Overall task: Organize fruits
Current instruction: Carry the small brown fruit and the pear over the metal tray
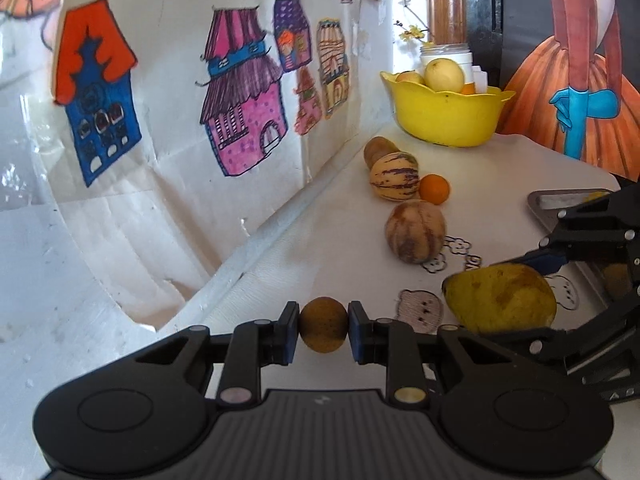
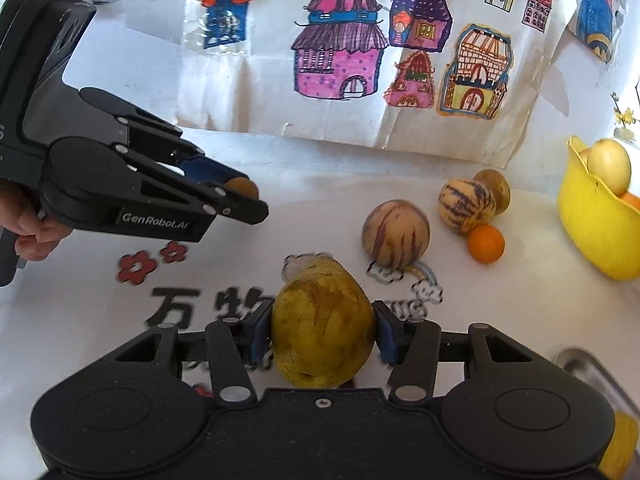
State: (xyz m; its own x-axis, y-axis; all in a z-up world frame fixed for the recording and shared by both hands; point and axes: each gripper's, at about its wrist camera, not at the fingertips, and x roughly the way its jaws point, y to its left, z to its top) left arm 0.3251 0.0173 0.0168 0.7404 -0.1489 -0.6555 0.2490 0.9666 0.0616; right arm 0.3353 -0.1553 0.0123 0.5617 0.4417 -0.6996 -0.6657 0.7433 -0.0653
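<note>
- White tabletop (image 2: 100, 320) with printed flowers and lettering, backed by a wall of coloured paper houses (image 2: 340, 60); we work over it with a gripper in each hand.
- Our right gripper (image 2: 322, 330) is clamped on a yellow-green pear (image 2: 324, 328), pads at its widest part. Its long axis runs away from us, narrow end forward, broad end toward the camera.
- We judge the pear fairly heavy, firm but easily bruised, with smooth skin that could slip; holding across the belly seems right.
- Our left gripper (image 1: 323, 330) pinches a small brown round fruit (image 1: 323, 325) at its middle, above the table; it looks light and hard, with no clear long axis.
- Two striped melons (image 2: 396, 234), another brown fruit and an orange (image 2: 486, 243) lie loose between us and the yellow bowl (image 2: 592, 240).
- That bowl, far right, already holds pale fruit (image 2: 610, 166).
</note>
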